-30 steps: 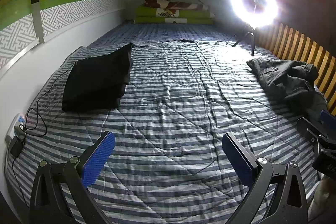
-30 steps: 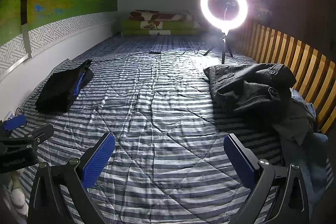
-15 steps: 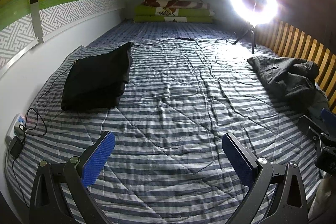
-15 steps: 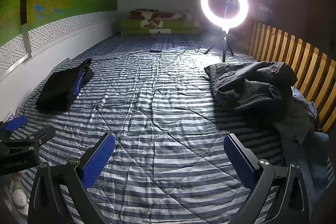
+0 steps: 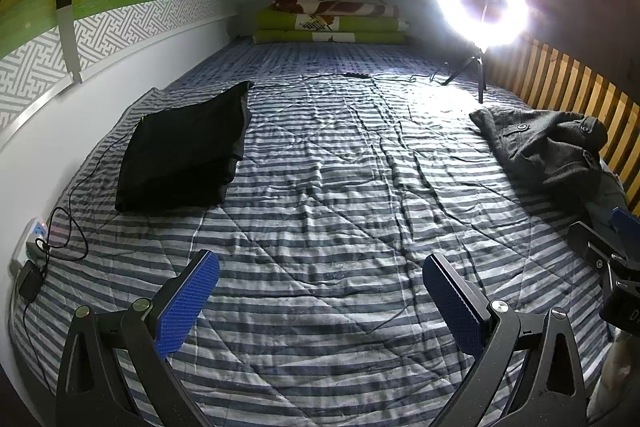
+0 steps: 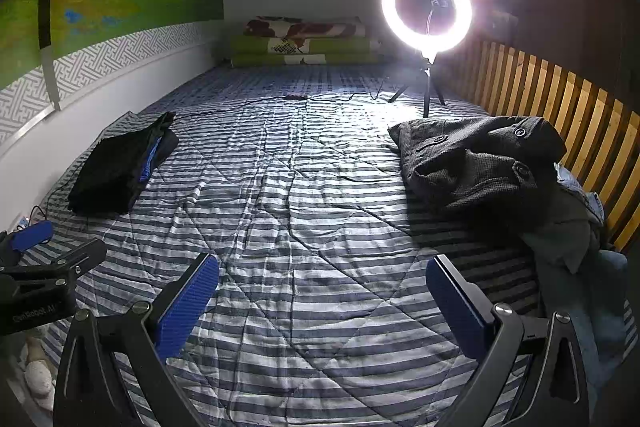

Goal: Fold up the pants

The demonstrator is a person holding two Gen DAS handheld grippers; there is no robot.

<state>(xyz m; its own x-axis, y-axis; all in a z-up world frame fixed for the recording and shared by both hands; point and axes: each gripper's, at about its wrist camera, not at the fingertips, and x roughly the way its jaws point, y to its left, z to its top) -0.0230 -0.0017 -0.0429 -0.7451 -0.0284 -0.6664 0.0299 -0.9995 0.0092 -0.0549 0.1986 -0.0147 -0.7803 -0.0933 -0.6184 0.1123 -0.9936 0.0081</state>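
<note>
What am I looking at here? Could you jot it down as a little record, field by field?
Surface: striped quilt on a bed
Folded: black pants, near the wall
Unfolded: dark grey garment pile, by the wooden rail
Lighting: ring light on a tripod
Left hand-held gripper: open, empty
Right hand-held gripper: open, empty

Bed (image 5: pixel 320 211): covered by a wrinkled blue-and-white striped quilt. Ahead-left of the tongs, a folded black garment (image 5: pixel 184 151) lies flat. Ahead-right, a crumpled dark grey garment (image 6: pixel 476 163) sits atop other clothes by the slatted rail. Far ahead: stacked folded blankets (image 5: pixel 332 21), a lit ring light (image 6: pixel 426 9) on a tripod, and its cable.
</note>
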